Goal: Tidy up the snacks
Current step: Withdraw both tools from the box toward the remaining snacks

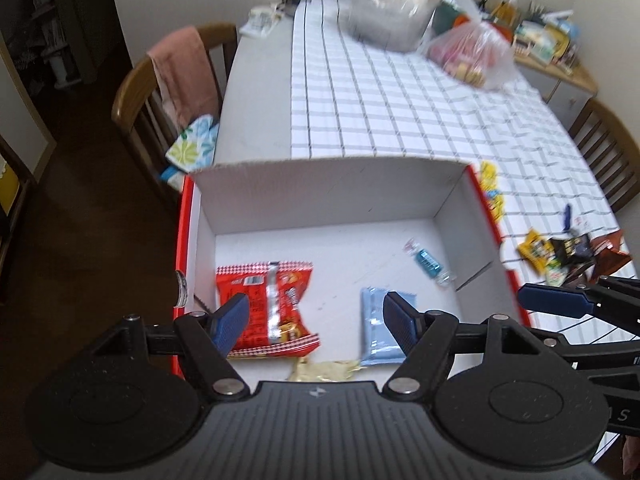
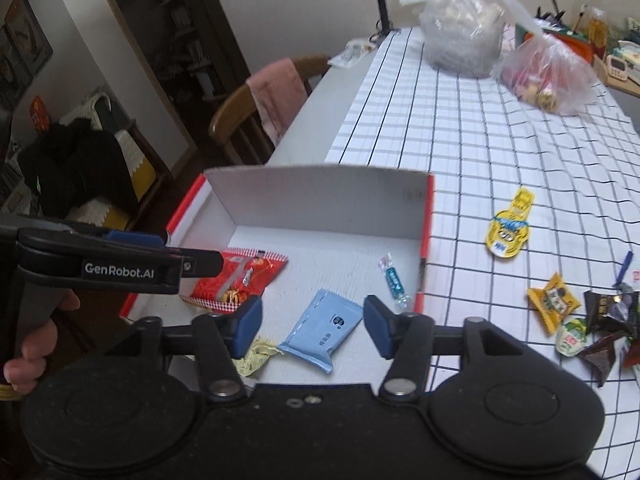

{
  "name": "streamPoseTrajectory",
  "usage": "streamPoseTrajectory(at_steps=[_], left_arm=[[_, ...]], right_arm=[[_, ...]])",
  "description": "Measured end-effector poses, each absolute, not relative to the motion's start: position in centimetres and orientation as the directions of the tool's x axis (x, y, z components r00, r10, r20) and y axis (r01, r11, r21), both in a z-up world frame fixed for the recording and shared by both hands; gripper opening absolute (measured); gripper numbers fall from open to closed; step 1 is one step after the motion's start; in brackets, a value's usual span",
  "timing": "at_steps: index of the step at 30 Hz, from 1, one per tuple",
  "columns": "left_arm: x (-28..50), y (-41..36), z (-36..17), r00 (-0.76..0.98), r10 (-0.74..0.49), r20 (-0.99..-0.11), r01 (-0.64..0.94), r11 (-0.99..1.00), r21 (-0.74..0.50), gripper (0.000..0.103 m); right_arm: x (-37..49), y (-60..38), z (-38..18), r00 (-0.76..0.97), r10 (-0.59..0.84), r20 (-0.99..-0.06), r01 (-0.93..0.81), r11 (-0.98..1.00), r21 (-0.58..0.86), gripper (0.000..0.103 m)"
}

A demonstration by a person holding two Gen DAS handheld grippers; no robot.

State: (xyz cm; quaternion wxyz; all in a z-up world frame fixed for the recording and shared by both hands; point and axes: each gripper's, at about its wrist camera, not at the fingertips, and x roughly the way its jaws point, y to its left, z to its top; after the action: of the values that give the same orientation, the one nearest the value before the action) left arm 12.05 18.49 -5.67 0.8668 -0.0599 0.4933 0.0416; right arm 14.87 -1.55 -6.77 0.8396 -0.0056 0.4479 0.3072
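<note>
Both my left gripper point(image 1: 314, 322) and right gripper point(image 2: 312, 326) hang released over the box point(image 2: 320, 196), 4 snacks in, several packets point(image 2: 554, 300) left outside.

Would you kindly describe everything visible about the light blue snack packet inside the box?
The light blue snack packet is a flat, sealed pouch of matte foil or plastic with crimped ends and a small dark logo and print on its face. It lies flat and angled on the white floor of the cardboard box, near the front, apart from the red snack bag. The yellow wrapper lies just beside it. Neither gripper touches it.
</note>
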Motion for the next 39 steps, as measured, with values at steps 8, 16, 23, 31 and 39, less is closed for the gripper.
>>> streamPoseTrajectory(at_steps=[8, 16, 23, 31, 39], left_arm=[[9.4, 15.5, -3.3, 0.616, -0.013, -0.788, -0.109, 0.989, -0.102, 0.077], [8.1, 11.4, -2.5, 0.674, -0.056, -0.736, -0.063, 0.989, -0.134, 0.081], [8.3, 7.1, -2.4, 0.701, -0.08, -0.709, -0.035, 0.989, -0.146, 0.083], [9.9, 1.8, -4.0, 0.676, -0.108, -0.728, 0.004, 0.99, -0.143, 0.083], [12.5, -3.8, -6.3, 0.636, -0.136, -0.76, 0.087, 0.991, -0.104, 0.083]], right_arm=[[13.2, -5.4, -4.8, 0.471, 0.54, -0.698, -0.505, 0.814, 0.288, 0.074], [12.6, -10.8, -4.2, 0.535, 0.531, -0.658, -0.451, 0.837, 0.309, 0.09], [12.3, -15.6, -4.1, 0.586, 0.511, -0.629, -0.426, 0.855, 0.298, 0.102], [13.3, -22.6, -5.4, 0.624, 0.42, -0.66, -0.374, 0.901, 0.22, 0.103], [16.1, -30.0, -6.9, 0.626, 0.346, -0.699, -0.276, 0.937, 0.216, 0.103]])
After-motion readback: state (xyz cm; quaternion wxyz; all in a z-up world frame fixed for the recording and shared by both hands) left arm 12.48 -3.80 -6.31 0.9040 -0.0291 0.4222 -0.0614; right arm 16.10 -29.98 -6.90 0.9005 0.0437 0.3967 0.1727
